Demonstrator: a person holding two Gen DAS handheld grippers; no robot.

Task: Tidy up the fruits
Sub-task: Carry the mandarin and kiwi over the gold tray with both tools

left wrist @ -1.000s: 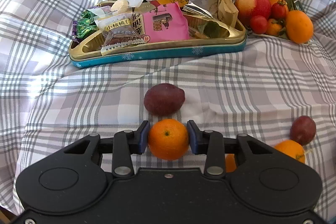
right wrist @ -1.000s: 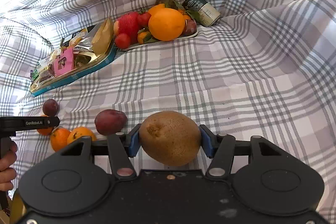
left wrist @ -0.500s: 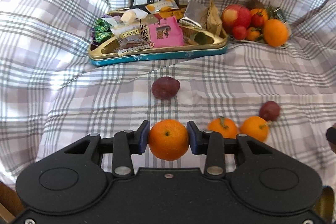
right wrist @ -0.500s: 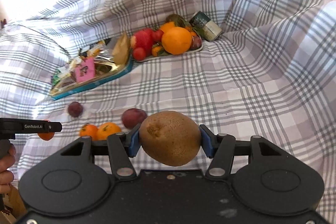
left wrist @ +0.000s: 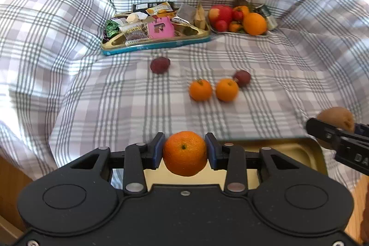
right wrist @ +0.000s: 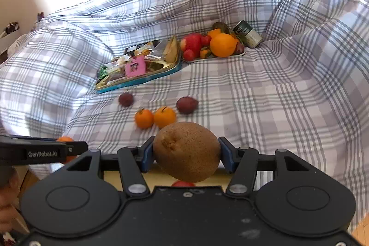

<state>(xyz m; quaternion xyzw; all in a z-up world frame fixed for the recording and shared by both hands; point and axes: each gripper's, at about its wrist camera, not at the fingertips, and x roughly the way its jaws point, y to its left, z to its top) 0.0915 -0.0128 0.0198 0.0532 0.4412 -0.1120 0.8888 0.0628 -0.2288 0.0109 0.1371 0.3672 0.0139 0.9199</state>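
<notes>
The left gripper [left wrist: 184, 151] is clamped on a small tangerine [left wrist: 185, 152], its blue pads pressing the fruit's two sides. The right gripper [right wrist: 186, 155] is closed the same way on a brown kiwi [right wrist: 187, 151], which fills the gap between its pads. Both held fruits hang above a gold-coloured tin [left wrist: 297, 150] at the near edge of the bed (only part of its rim and floor shows behind the fingers). In the right wrist view something red [right wrist: 183, 183] peeks out under the kiwi inside that tin; what it is cannot be told.

Beyond the tin lies the checked blanket [left wrist: 69, 84]. Near its middle two loose tangerines [left wrist: 213, 89] sit side by side, almost touching, and a dark red plum [left wrist: 241, 78] lies just behind the right-hand one. A second plum [left wrist: 160, 65] rests alone, further back and to the left.

Toward the far edge of the blanket stands a teal-sided tray [left wrist: 156, 45] heaped with wrapped snacks, a pink packet [left wrist: 160, 28] among them. Just beside it on the right is a plate [right wrist: 239, 52] piled with fruit: a red apple [left wrist: 220, 13], a large orange [left wrist: 254, 23], small tomatoes and tangerines. A green can [right wrist: 248, 36] lies on its side against the plate's far right corner.
</notes>
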